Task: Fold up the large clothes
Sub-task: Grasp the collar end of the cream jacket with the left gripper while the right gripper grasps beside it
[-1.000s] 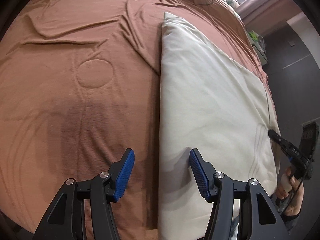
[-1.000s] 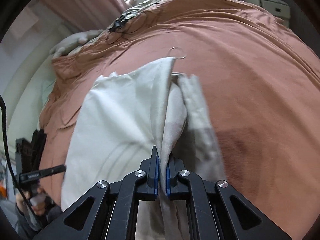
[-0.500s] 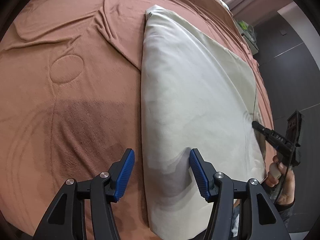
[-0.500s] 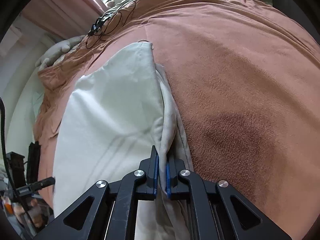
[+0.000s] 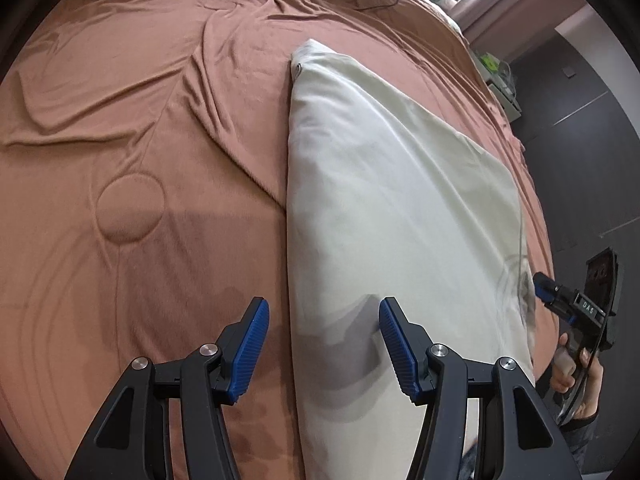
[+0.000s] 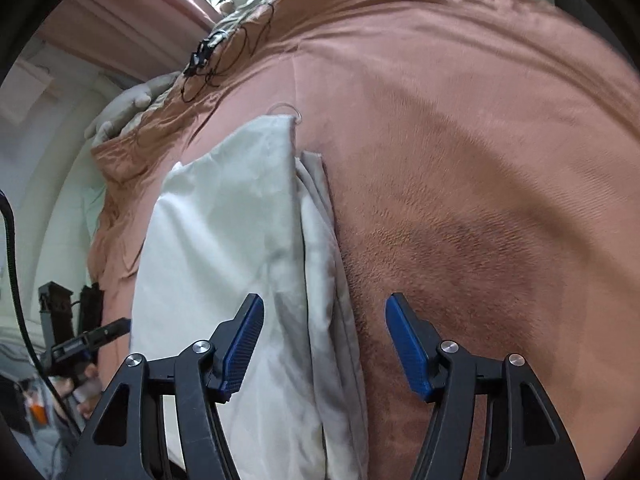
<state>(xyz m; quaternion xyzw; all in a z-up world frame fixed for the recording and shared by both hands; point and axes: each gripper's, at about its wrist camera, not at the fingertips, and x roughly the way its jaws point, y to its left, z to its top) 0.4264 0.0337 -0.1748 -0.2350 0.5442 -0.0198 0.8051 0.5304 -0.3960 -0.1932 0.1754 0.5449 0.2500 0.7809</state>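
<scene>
Right gripper (image 6: pixel 324 344) opening over smooth cream folded garment (image 6: pixel 240 240); left gripper (image 5: pixel 324 344) open, empty, above brown fleece blanket (image 5: pixel 120 120)

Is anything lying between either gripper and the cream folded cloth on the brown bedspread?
Nothing visible. The cream folded cloth lies flat on the brown bedspread, its edge directly below the right gripper, whose jaws are opening. The left gripper straddles the opposite edge, pads clear.

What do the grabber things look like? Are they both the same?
Yes, they match. The left gripper and the right gripper each have black plastic arms with cut-out holes, round silver bolts, and two fingers tipped with ridged blue pads. A black cable trails beside them.
</scene>
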